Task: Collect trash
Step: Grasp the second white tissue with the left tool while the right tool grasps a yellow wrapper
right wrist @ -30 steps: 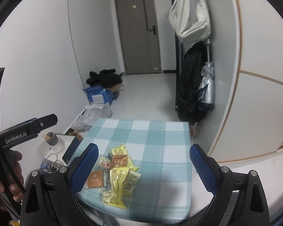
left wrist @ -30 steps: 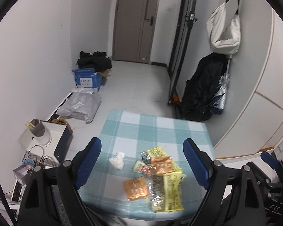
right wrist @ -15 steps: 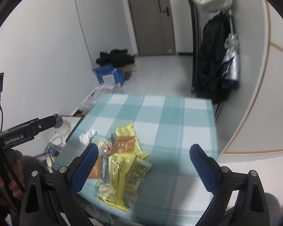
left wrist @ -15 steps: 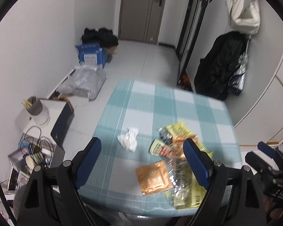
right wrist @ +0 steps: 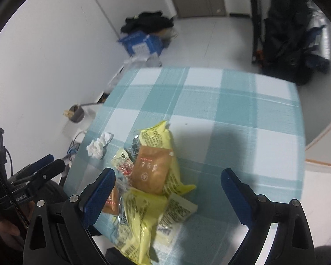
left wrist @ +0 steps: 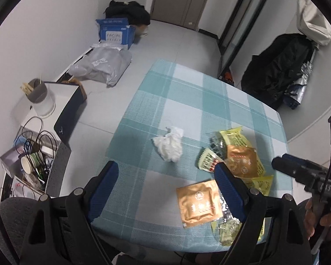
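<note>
A small table with a teal checked cloth [left wrist: 187, 92] [right wrist: 209, 101] carries a heap of trash near its front edge. In the left wrist view I see a crumpled white tissue [left wrist: 168, 146], a flat orange sachet [left wrist: 198, 203], another orange packet [left wrist: 242, 161] and yellow wrappers [left wrist: 234, 137]. The right wrist view shows the same tissue [right wrist: 98, 146], an orange packet [right wrist: 152, 172] and yellow wrappers [right wrist: 141, 218]. My left gripper [left wrist: 165, 190] hangs open above the front of the table, nothing between its fingers. My right gripper [right wrist: 167, 198] is open over the heap, also holding nothing.
Left of the table stand a white box with a grey cup [left wrist: 38, 95], cables and a paper cup [left wrist: 29, 163]. On the floor beyond lie a grey plastic bag [left wrist: 103, 66], a blue carton [left wrist: 114, 33] and dark clothes. A black bag [left wrist: 278, 66] leans at the right wall.
Both grippers have come down and tipped toward the table, so the trash heap looms larger. The right one has moved over the wrappers. Jaws stay as wide as before.
</note>
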Demonstrator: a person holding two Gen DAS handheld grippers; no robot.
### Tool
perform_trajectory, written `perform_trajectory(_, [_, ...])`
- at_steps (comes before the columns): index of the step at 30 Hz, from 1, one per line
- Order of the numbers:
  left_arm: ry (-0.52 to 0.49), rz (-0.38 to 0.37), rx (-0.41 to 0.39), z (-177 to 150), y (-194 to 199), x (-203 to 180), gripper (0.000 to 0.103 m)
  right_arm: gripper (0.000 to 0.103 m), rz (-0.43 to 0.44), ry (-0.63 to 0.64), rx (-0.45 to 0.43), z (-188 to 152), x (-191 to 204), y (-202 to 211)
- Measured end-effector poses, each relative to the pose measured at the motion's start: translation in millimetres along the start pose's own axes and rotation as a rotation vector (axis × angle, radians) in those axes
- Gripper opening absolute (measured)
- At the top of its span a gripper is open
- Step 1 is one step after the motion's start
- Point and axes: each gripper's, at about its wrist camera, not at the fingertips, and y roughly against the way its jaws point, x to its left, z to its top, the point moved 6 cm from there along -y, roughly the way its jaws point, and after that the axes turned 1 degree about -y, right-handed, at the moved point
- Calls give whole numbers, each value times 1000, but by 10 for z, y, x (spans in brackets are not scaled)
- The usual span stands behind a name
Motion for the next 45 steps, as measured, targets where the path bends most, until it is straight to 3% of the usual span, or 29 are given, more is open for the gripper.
perform_trajectory(5, [55, -8, 41, 43, -118, 112, 86, 87, -11, 20, 77, -130, 105, -72])
perform_trajectory(10, [43, 0, 63, 86, -206, 137, 86, 85, 17, 2, 79, -384, 120, 45])
perform_trajectory(15, [60, -1, 61, 139, -216, 185, 86, 77, 32, 7, 111, -623, 138, -2])
perform_trajectory(17, [71, -11, 66, 150, -227, 188, 86, 64, 50, -9, 131, -675, 148, -56])
perform_trajectory(21, [52, -7, 67, 152, -218, 167, 86, 57, 81, -32, 138, -709, 192, -118])
perform_trajectory(25, [22, 8, 73, 149, -225, 160, 86, 34, 112, -58, 145, -738, 224, -157])
perform_trajectory(28, [11, 7, 81, 164, -241, 173, 86, 25, 109, -49, 126, -749, 248, -137])
perform_trajectory(36, [-29, 14, 120, 187, -358, 207, 86, 19, 96, -40, 83, -749, 224, -53])
perform_trajectory(38, [-41, 13, 130, 189, -389, 195, 86, 13, 86, -32, 67, -744, 215, -3])
perform_trajectory(45, [-43, 3, 188, 203, -536, 167, 86, 9, 83, -42, 22, -710, 152, 113])
